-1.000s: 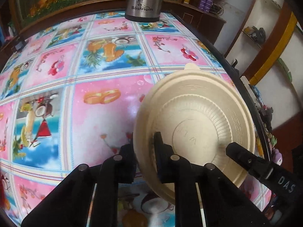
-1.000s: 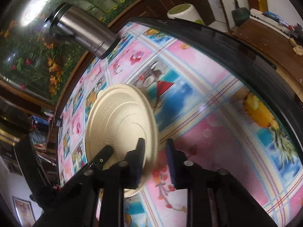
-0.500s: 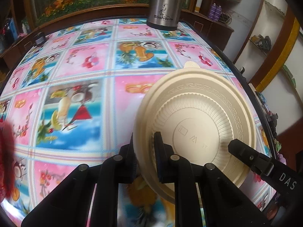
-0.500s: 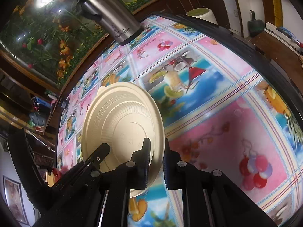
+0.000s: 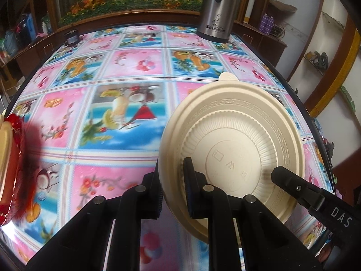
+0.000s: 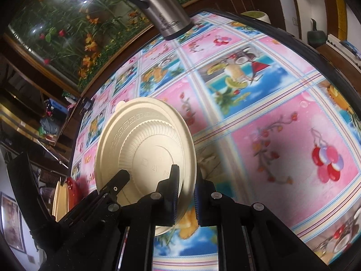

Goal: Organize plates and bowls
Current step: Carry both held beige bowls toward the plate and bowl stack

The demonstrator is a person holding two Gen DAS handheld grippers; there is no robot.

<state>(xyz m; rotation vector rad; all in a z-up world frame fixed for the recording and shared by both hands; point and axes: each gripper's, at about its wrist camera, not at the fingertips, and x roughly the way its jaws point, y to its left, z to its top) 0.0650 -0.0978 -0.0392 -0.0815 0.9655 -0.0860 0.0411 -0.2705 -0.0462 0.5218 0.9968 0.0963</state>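
**A:** Carrying one cream bowl (image 5: 234,144) between both hands, you are somewhere in the middle of the job, I'd say. Your left hand-held gripper (image 5: 172,180) is clamped on the bowl's near rim, and your right hand-held gripper (image 6: 186,194) is pinched shut on the rim at the other side. The bowl is turned bottom toward both cameras, tilted, and looks to be lifted clear of the counter (image 5: 126,67).

**B:** So what counts as done?

**A:** Little that I can confirm. At the left edge of the left view sits a red dish (image 5: 20,158) with something cream-coloured (image 5: 4,149) next to it; the right view shows the same pair on edge behind the bowl. That looks like the place where things are gathered, but I can't tell how many pieces are in it.

**B:** And what's left for you?

**A:** Judging by the layout, you need to bring this bowl over to that group and set it down. The rest of the counter in view carries only a steel flask (image 5: 216,9) and a small dark jar (image 5: 71,37) at the far edge, so no other plates or bowls show.
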